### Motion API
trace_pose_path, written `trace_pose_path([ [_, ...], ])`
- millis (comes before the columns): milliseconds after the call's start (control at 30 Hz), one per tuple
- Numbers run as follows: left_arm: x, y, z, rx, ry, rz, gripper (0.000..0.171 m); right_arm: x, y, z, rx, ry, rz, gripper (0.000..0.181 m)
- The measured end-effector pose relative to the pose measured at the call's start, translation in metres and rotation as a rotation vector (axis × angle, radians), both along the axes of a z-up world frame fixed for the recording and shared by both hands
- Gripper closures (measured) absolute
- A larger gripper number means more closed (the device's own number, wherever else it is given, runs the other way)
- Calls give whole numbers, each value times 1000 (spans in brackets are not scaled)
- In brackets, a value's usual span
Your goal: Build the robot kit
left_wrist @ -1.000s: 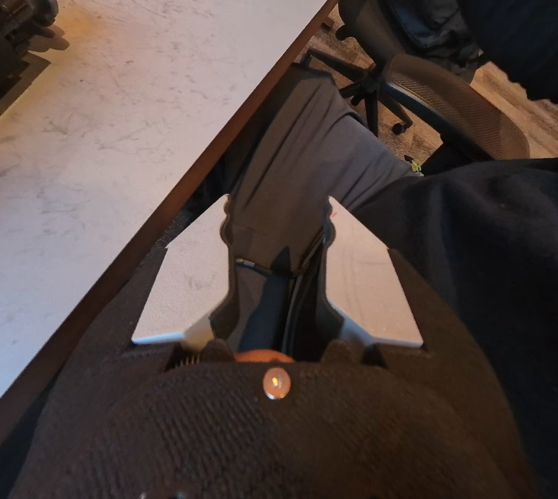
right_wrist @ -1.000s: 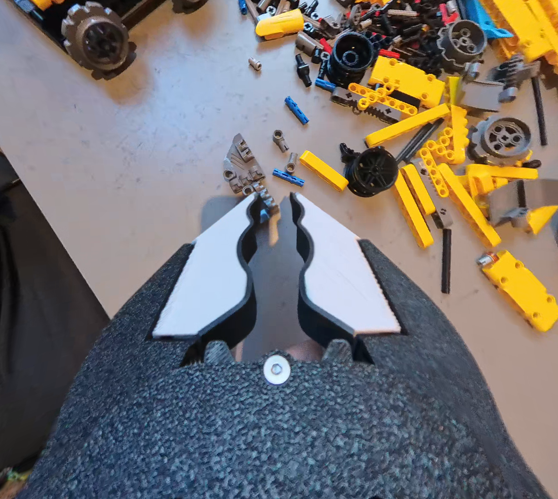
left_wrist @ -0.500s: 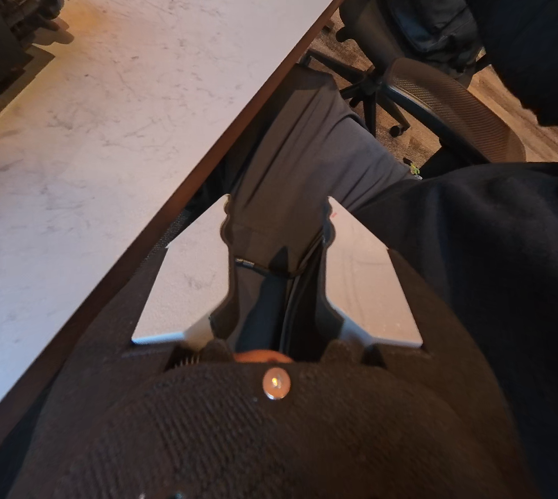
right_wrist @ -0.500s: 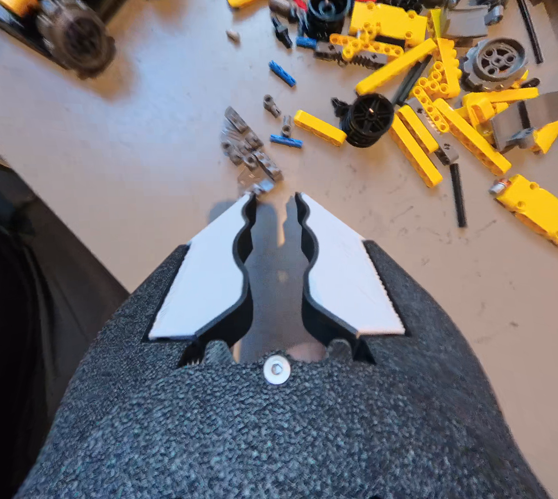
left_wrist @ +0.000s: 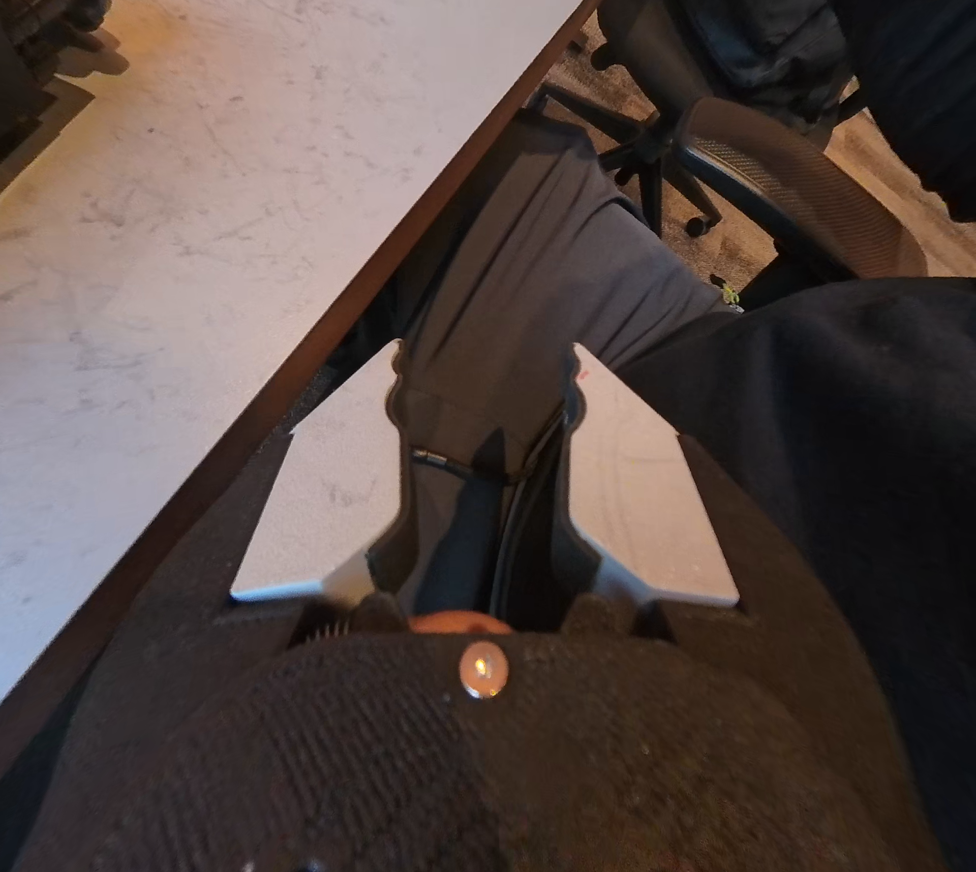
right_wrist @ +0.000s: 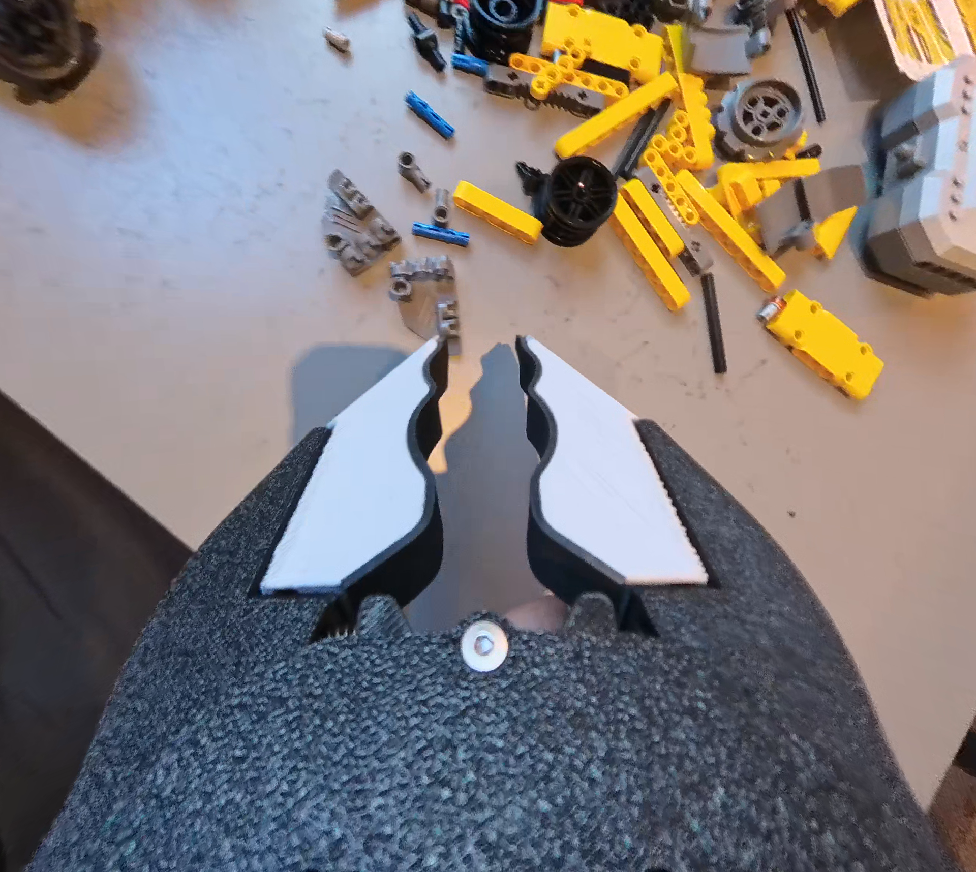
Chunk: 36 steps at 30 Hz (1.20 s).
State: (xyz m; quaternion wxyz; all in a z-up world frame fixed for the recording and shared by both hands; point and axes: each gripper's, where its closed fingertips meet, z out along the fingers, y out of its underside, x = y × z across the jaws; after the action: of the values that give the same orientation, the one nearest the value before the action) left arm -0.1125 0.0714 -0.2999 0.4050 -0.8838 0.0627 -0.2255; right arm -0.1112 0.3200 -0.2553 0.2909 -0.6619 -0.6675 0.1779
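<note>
Right gripper (right_wrist: 480, 350), jaws parted and empty, hovers just short of the grey toothed piece (right_wrist: 425, 295); left gripper (left_wrist: 483, 355), parted, idles off-table over a trouser leg (left_wrist: 528, 266).

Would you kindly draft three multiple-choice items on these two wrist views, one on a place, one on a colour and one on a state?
1. Where does the left gripper point?
A. Over the brick pile
B. Past the table edge, above a person's grey trouser leg
C. Into a box

2. What colour is the loose wheel beside the short yellow beam?
A. Black
B. Red
C. White

3. How is the right gripper?
A. Shut on a beam
B. Open, holding nothing
C. Out of view

Answers: 1 B, the leg shows between its fingers off the table; 2 A, rim and tyre are black; 3 B, a gap shows bare table between the fingers, near the grey toothed piece.
</note>
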Motion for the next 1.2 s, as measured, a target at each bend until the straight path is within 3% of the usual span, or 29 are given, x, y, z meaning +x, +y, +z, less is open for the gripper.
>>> trace_pose_path([
  [333,-4,-2,5,14,-25,11,114,-15,-3,7,-64,141,-11,155],
  [600,-5,-2,8,18,-49,11,114,-19,-16,-3,-89,97,47,150],
  [1200,-5,-2,7,11,-68,12,114,-13,0,-14,-55,58,8,153],
])
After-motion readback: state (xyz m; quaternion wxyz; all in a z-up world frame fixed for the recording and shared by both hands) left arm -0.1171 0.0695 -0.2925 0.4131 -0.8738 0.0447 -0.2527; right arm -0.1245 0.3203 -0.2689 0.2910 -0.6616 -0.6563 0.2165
